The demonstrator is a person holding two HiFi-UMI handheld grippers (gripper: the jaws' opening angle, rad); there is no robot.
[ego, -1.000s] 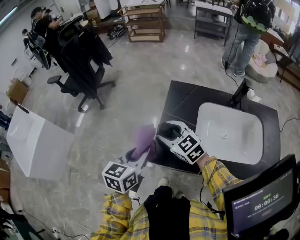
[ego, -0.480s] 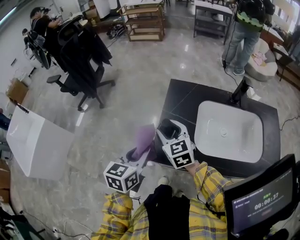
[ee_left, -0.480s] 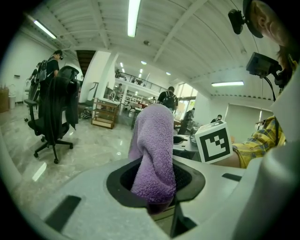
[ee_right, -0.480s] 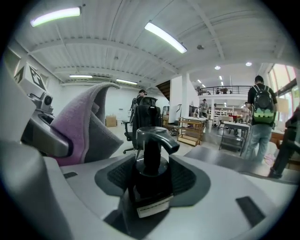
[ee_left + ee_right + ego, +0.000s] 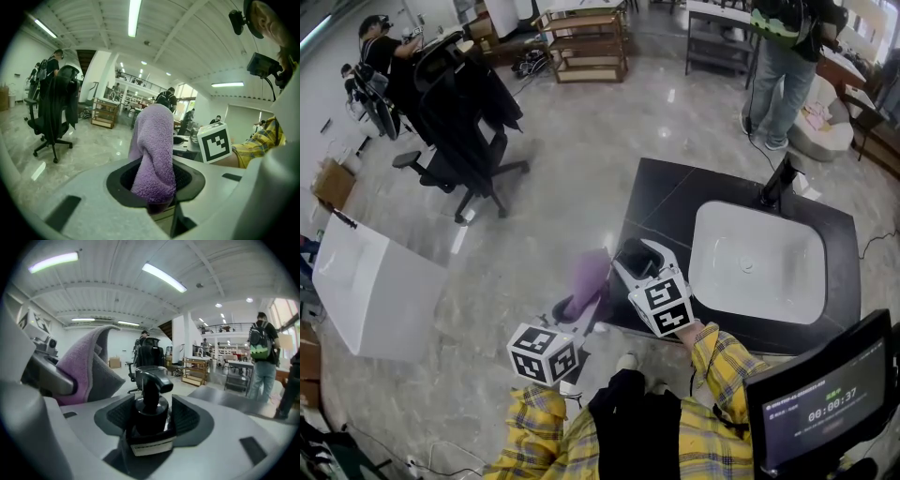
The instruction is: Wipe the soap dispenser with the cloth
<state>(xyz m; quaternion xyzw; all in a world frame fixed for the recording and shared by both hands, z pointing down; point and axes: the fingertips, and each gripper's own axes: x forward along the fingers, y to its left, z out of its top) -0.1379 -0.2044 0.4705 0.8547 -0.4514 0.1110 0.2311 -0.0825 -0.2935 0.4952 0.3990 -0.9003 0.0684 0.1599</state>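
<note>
Grey stone floor [image 5: 581, 141] covers an open workroom. A black desk [image 5: 656, 202] carries a white sink [image 5: 712, 234], with a black tap [image 5: 780, 183] at the sink's far edge. An office chair [image 5: 464, 122] stands well left of the sink, and a person [image 5: 783, 66] stands beyond it.

**Left gripper [image 5: 154, 183]:** clamped on the lower end of the purple cloth [image 5: 154, 140]. The rest of the cloth rises free above the jaws. It is held left of the sink, past the desk's left edge and over the floor.

**Right gripper [image 5: 150, 427]:** clamped on the body of the black dispenser [image 5: 149, 411], which is upright with its pump head clear above the jaws. It is held just left of the sink, over the desk's near-left corner.

**Relation:** the cloth is close beside the dispenser on the side away from the sink. No contact is visible in either gripper view. Wiping appears about to start or paused.

**Risks, as judged:**
- The cloth is gripped by one end only. Rubbing friction could drag it out of the jaws, or its free part could fold away instead of wiping.
- Sideways wiping pressure could twist or slide the smooth dispenser in its grip.
- The dispenser hangs near the desk edge, so a slip could send it to the floor.
- Pressure on the pump head could release soap onto the cloth or the gripper.
</note>
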